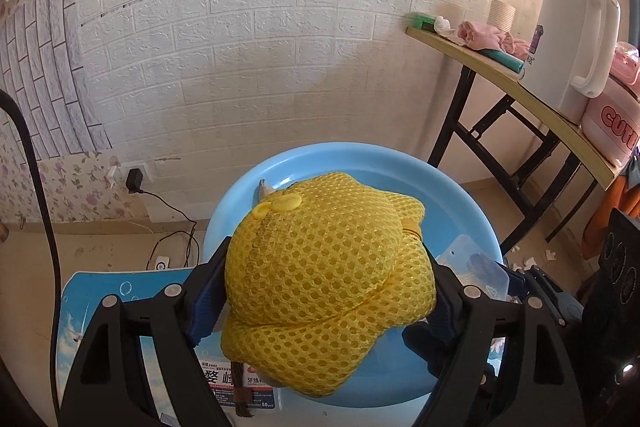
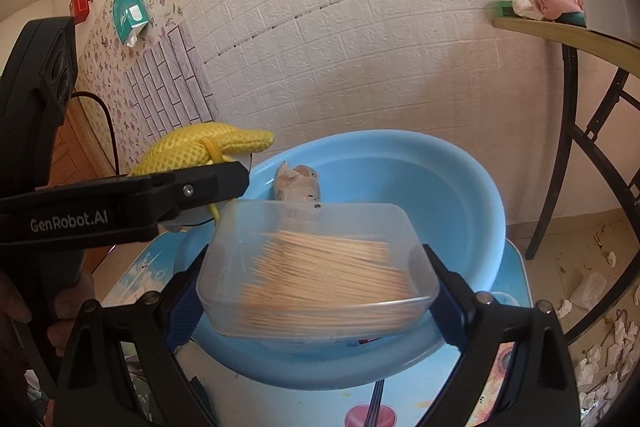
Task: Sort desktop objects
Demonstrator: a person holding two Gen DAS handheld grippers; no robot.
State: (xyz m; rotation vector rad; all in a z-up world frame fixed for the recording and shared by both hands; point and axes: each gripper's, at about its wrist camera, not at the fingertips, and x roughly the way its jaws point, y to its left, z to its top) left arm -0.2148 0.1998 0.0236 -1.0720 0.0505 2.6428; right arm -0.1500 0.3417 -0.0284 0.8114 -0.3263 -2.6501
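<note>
A yellow mesh cap (image 1: 328,235) hangs over the light blue basin (image 1: 460,211), and my left gripper (image 1: 326,279) is shut on its sides. In the right wrist view the cap (image 2: 200,147) sits above the basin's left rim (image 2: 256,183), gripped by a left finger (image 2: 208,183). My right gripper (image 2: 316,267) is shut on a clear plastic box of toothpicks (image 2: 320,259), held over the near side of the basin (image 2: 440,195). The box (image 1: 476,267) also shows at the right of the left wrist view. A small beige object (image 2: 298,183) lies inside the basin.
The basin stands on a blue printed tabletop (image 1: 80,307) with a labelled packet (image 1: 240,387) under the cap. At the right, a side table (image 1: 500,75) carries a white kettle (image 1: 568,47), a pink box (image 1: 612,123) and pink cloth (image 1: 488,35). Paper scraps litter the floor (image 2: 592,307).
</note>
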